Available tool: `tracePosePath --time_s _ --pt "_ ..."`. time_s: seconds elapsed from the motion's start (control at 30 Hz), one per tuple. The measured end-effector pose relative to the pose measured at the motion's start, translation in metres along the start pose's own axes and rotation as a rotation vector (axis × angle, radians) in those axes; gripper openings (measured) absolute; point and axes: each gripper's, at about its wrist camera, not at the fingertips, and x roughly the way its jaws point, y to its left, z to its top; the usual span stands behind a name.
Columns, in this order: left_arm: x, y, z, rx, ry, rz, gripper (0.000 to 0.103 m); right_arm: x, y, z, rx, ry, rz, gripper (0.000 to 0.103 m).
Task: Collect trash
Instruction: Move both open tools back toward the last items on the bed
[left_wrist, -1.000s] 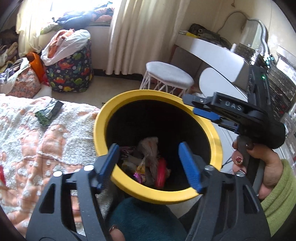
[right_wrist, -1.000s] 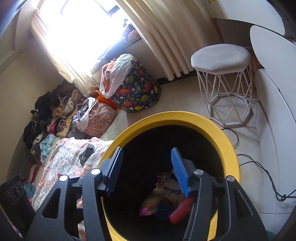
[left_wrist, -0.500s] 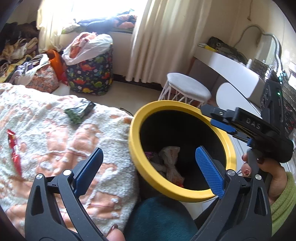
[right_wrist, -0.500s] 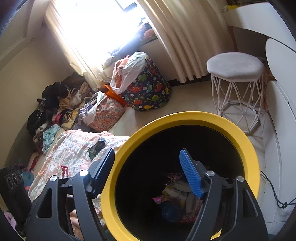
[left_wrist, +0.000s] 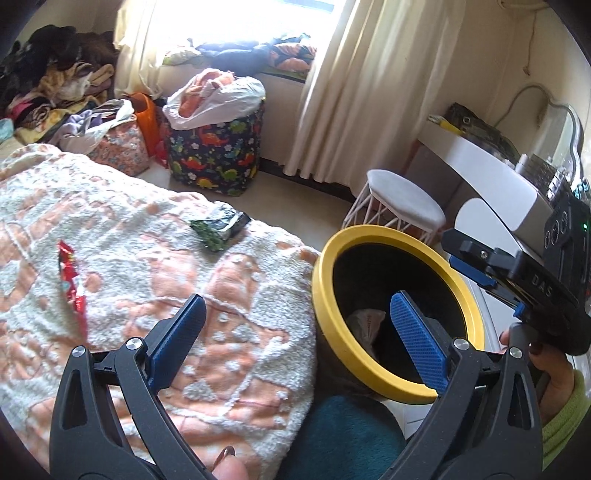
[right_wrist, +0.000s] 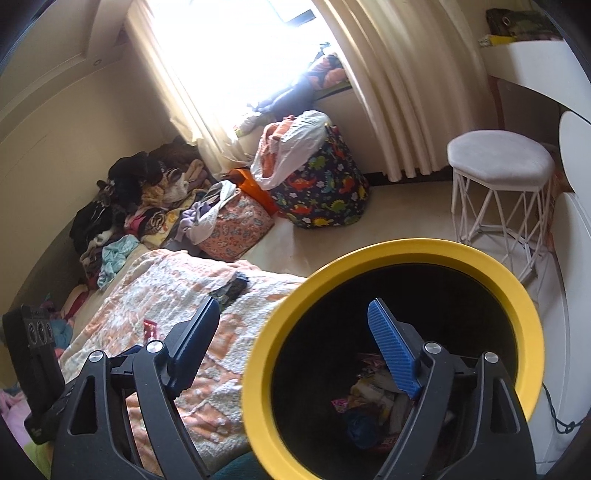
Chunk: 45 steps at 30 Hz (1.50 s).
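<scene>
A black bin with a yellow rim (left_wrist: 325, 314) stands beside the bed, with crumpled wrappers (right_wrist: 373, 391) at its bottom. On the peach and white blanket (left_wrist: 147, 258) lie a green and black wrapper (left_wrist: 219, 225) and a red wrapper (left_wrist: 72, 280). My left gripper (left_wrist: 297, 306) is open wide and empty; it hovers over the blanket's edge, and its right finger is in front of the bin's mouth. My right gripper (right_wrist: 293, 308) is over the bin's near-left rim (right_wrist: 406, 247). Its jaws are opening, with nothing between them. In the left wrist view a hand in a green sleeve holds it at the far right.
Beyond the bed's foot stand a dinosaur-print hamper (left_wrist: 218, 155) stuffed with laundry and a floral bag (right_wrist: 236, 229). A white wire stool (left_wrist: 402, 203) and a white desk (left_wrist: 480, 162) are behind the bin. Piled clothes (right_wrist: 147, 192) line the wall by the window.
Both grippers have swung left, away from the middle of the bin and towards the blanket, and both jaws have spread wider. The red wrapper has come into view.
</scene>
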Motion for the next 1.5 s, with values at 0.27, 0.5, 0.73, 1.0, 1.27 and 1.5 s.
tracePosePath --time_s 0.27,0.5,0.73,1.0,1.27,1.5 --pt "-0.017 0.028 0.002 -0.044 -0.04 0.053 0.092 0.008 0.034 -0.007 -0.068 0.018 0.06 0.08" --pt "-0.029 0.065 0.003 -0.113 -0.069 0.119 0.092 0.026 0.065 -0.011 -0.117 0.06 0.093 0.081" --pt "-0.032 0.105 0.001 -0.2 -0.082 0.165 0.092 0.053 0.089 -0.015 -0.153 0.103 0.098 0.081" --pt "-0.026 0.135 -0.002 -0.267 -0.076 0.198 0.092 0.089 0.104 -0.02 -0.159 0.165 0.083 0.081" --pt "-0.009 0.154 -0.009 -0.31 -0.036 0.215 0.091 0.128 0.108 -0.013 -0.142 0.213 0.061 0.081" --pt "0.011 0.165 -0.014 -0.337 0.017 0.213 0.076 0.163 0.109 -0.002 -0.117 0.252 0.034 0.081"
